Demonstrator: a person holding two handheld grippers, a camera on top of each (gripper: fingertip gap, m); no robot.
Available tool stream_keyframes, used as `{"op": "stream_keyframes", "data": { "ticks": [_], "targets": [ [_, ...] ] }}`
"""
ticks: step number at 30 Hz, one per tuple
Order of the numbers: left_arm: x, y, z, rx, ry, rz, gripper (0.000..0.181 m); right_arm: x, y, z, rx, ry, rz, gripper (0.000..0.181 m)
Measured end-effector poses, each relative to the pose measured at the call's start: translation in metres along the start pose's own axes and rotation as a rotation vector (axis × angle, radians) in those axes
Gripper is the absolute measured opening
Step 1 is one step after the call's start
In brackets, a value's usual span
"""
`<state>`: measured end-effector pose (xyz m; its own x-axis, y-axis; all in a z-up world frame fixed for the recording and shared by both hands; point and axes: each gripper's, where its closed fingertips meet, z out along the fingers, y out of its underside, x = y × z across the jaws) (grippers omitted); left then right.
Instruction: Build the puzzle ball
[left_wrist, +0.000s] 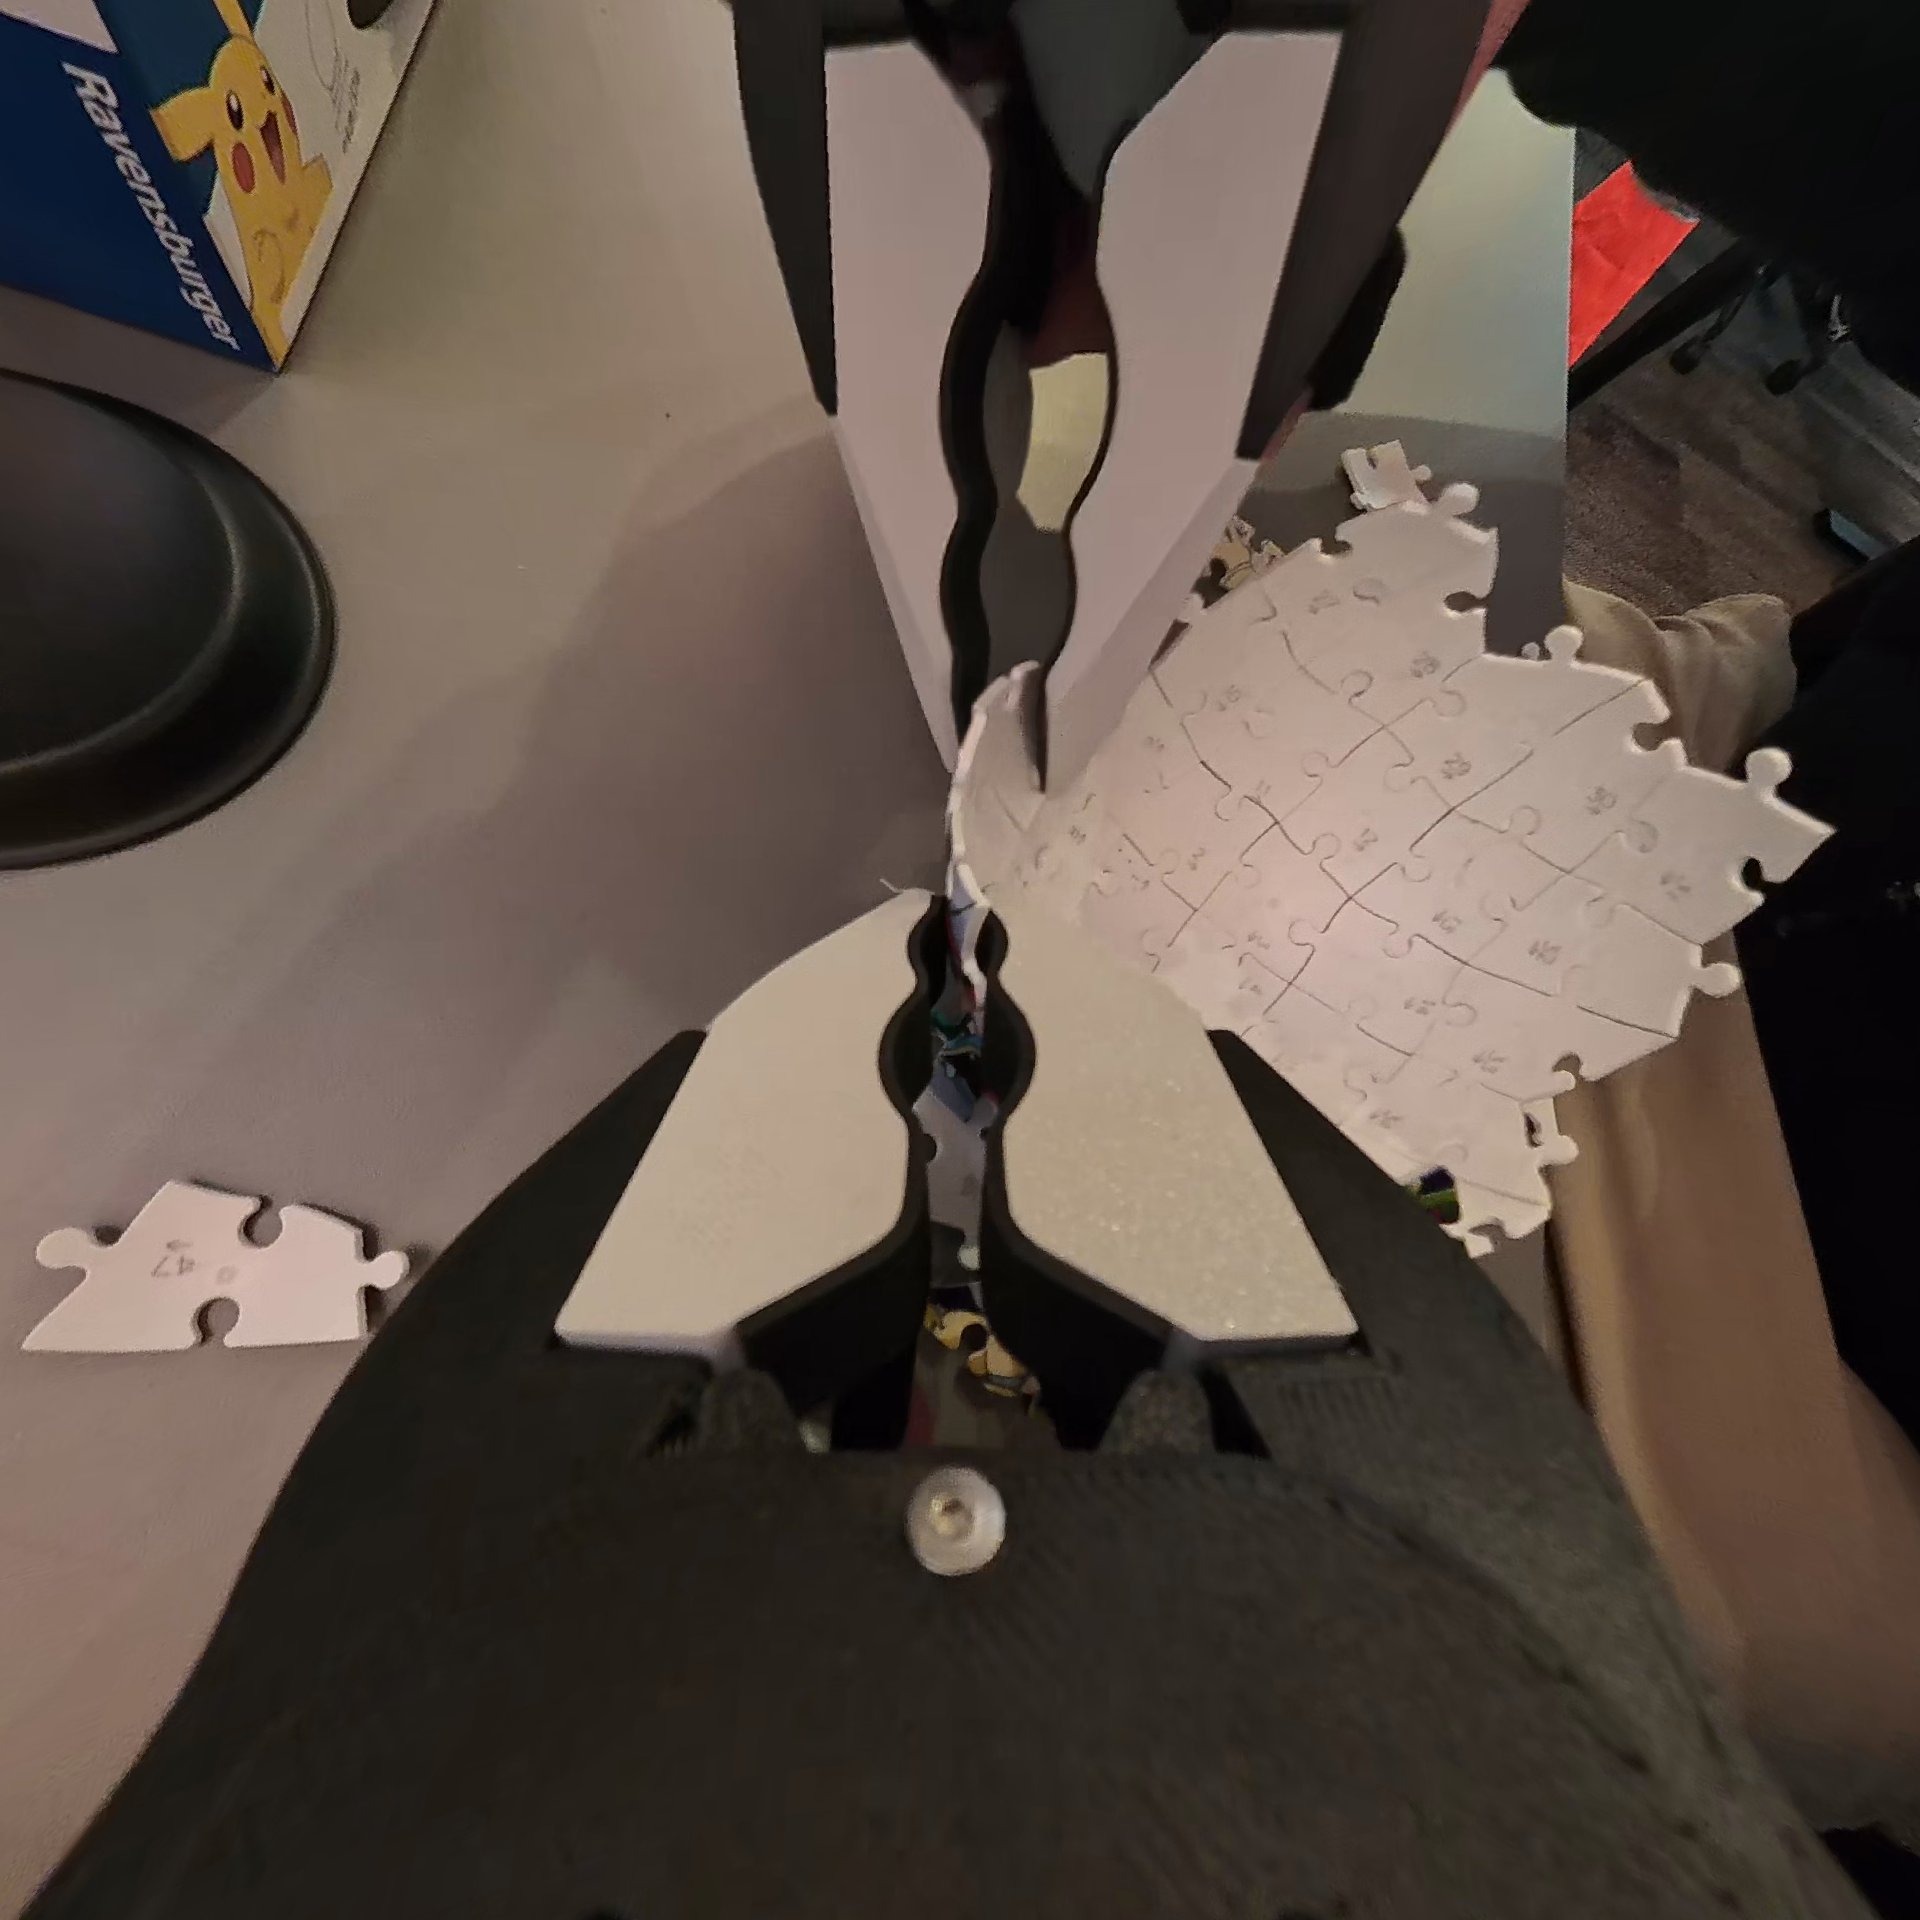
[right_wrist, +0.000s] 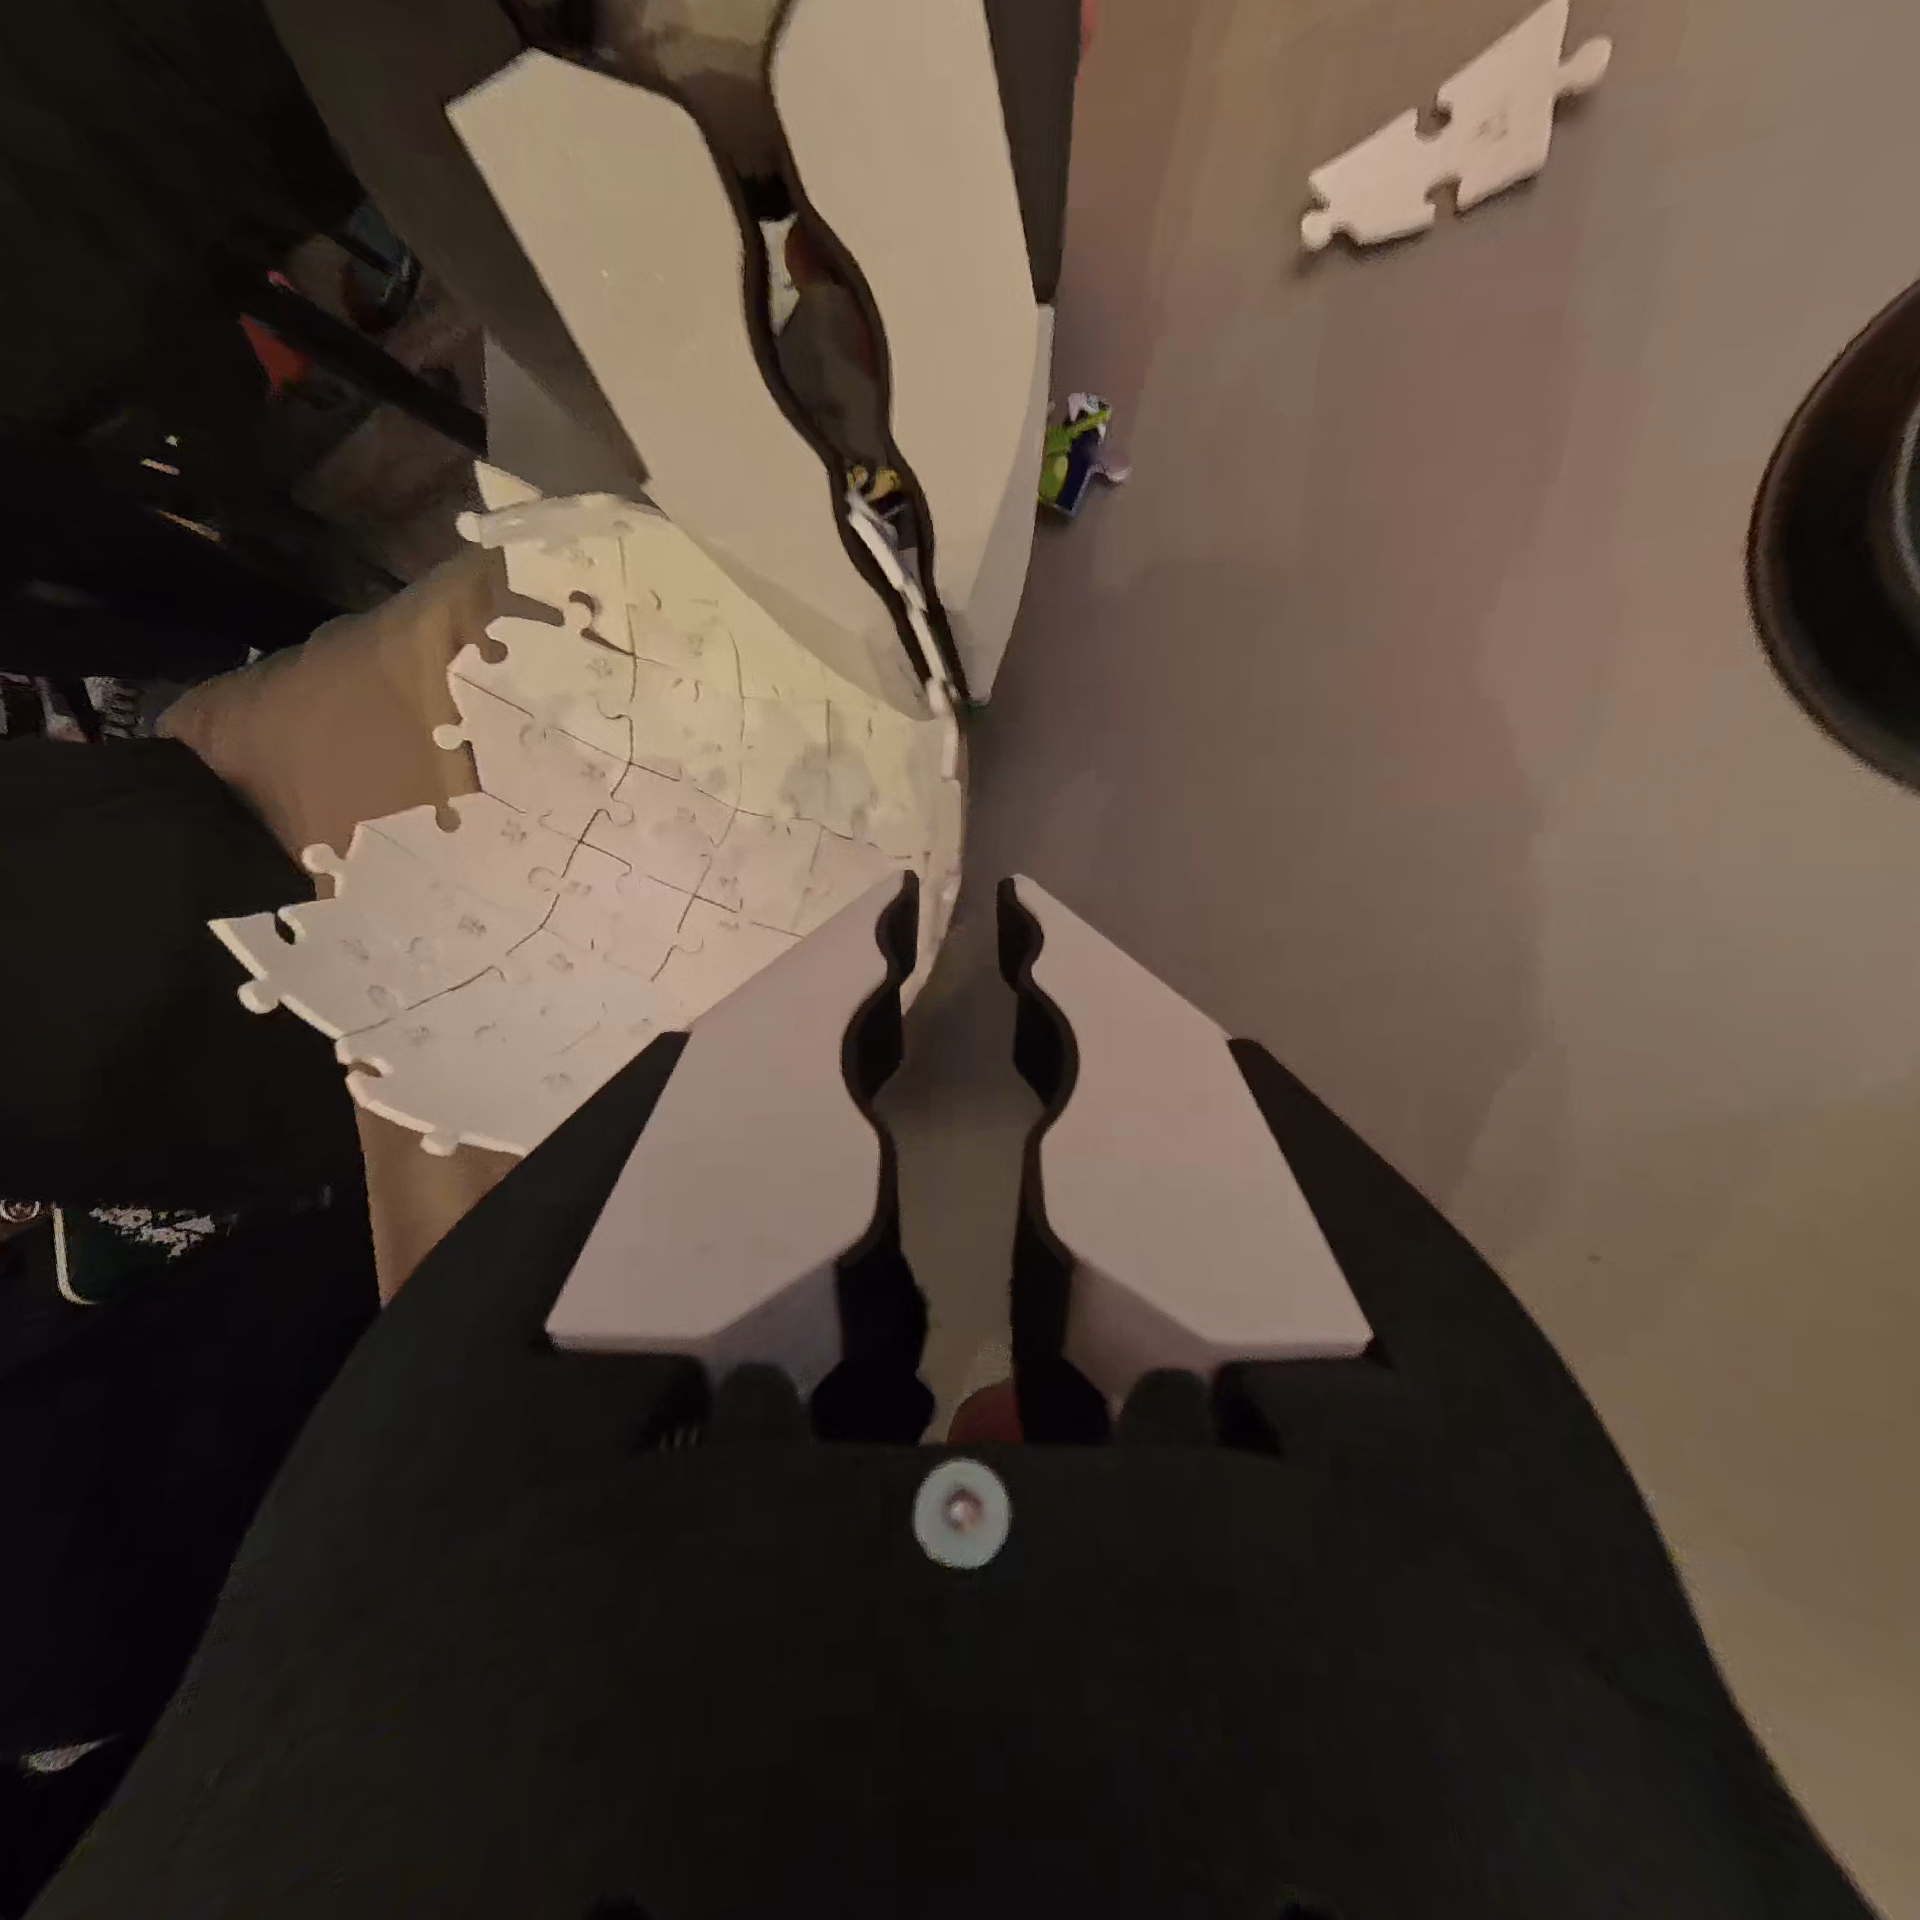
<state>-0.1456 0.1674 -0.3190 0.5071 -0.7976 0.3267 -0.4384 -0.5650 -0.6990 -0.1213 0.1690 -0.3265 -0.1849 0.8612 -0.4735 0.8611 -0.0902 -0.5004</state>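
The partly built puzzle ball (left_wrist: 1403, 831) is a curved white shell of joined pieces, blank numbered side showing, held up beyond the table edge. My left gripper (left_wrist: 961, 914) is shut on its rim, with printed colour showing between the pads. In the right wrist view the shell (right_wrist: 623, 852) lies to the left, and the left gripper (right_wrist: 951, 691) comes in from above, clamped on the rim. My right gripper (right_wrist: 956, 888) is narrowly open, its tips astride the same rim just below. It enters the left wrist view from the top (left_wrist: 1023, 769).
Two joined white pieces (left_wrist: 208, 1278) lie face down on the grey table (left_wrist: 582, 727), also at the right wrist view's top (right_wrist: 1455, 145). A loose coloured piece (right_wrist: 1081, 457), a black round base (left_wrist: 135, 623) and the blue puzzle box (left_wrist: 156, 156) are on the table. Beige trousers (left_wrist: 1662, 1299) are beyond the edge. My two grippers' fingertips are within a few centimetres of each other.
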Motion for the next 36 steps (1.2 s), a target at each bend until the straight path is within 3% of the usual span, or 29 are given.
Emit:
{"op": "stream_keyframes", "data": {
  "ticks": [11, 14, 16, 19, 23, 25, 36],
  "targets": [
    [0.002, 0.001, 0.000, -0.017, -0.002, 0.012, 0.003, -0.004, 0.008, 0.010, 0.002, -0.073, 0.069, 0.001],
    [0.001, 0.002, 0.000, -0.037, -0.019, 0.027, 0.003, -0.003, 0.008, 0.010, 0.003, -0.057, 0.064, 0.003],
    [0.003, 0.002, 0.001, -0.045, -0.017, 0.035, 0.003, -0.003, 0.012, 0.010, -0.025, -0.046, 0.062, 0.017],
    [0.003, 0.002, 0.001, -0.057, -0.028, 0.044, 0.003, -0.003, 0.013, 0.006, -0.040, -0.029, 0.058, 0.009],
    [0.005, 0.001, 0.002, -0.064, -0.028, 0.051, 0.003, -0.004, 0.017, 0.008, -0.058, -0.043, 0.086, 0.011],
    [0.004, 0.003, 0.002, -0.073, -0.035, 0.053, 0.003, -0.006, 0.016, 0.010, -0.045, -0.056, 0.079, 0.003],
    [0.006, 0.001, -0.001, -0.079, -0.043, 0.073, 0.003, -0.008, 0.014, 0.007, -0.036, -0.019, -0.023, 0.002]
  ]
}}
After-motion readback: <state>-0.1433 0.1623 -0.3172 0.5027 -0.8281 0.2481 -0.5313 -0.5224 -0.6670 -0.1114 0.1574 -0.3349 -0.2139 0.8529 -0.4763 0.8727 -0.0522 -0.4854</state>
